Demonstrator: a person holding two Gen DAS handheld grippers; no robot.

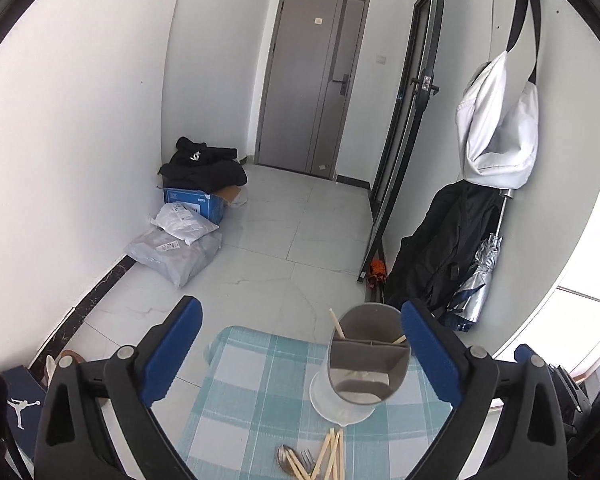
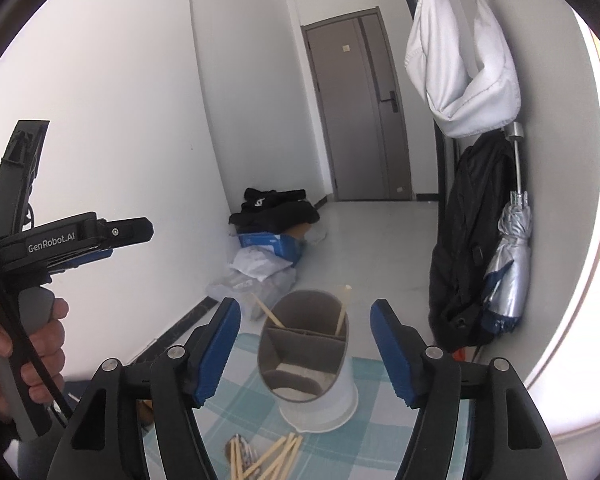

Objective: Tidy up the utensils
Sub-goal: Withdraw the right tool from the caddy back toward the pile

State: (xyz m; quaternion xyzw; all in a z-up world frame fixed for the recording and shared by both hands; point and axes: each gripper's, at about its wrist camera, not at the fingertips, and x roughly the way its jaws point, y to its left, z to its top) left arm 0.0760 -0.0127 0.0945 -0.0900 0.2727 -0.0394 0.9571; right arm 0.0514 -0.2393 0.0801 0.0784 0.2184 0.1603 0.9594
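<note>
**Both tongs wide and empty above the utensil holder; loose chopsticks wait at the near edge**

Left wrist view: the left tongs [image 1: 300, 356] stand wide apart with nothing between the blue pads. Below them a worktop [image 1: 240, 392] under a teal checked cloth carries a grey divided utensil holder [image 1: 366, 360] seated in a white base, right of centre. Two chopsticks in the holder [image 1: 337, 325] lean out of its far compartments. At the near edge lies a loose heap: pale wooden chopsticks [image 1: 330, 456] fanned over one another, with a metal spoon [image 1: 286, 458] and a fork [image 1: 307, 458] to their left, touching or overlapping them. Beyond the worktop, the floor holds parcels and a blue box by the left wall.

Right wrist view: the right tongs [image 2: 305, 344] are likewise wide and hold nothing, framing the holder from the near side. The person's left hand [image 2: 40, 344] grips the other tool's handle at far left; its tongs cannot be judged from here. The loose chopsticks show at the bottom edge, the cutlery beside them blurred.

Handling, as a judgement: the chopsticks look light, stiff and thin, so they may roll or pivot if pinched at an end; a grip near mid-length, across the stick, should carry one level. The spoon and fork look heavier and slick; their flat handles seem the better hold. The holder looks light and tall, so a knock at its rim could tip it.
</note>
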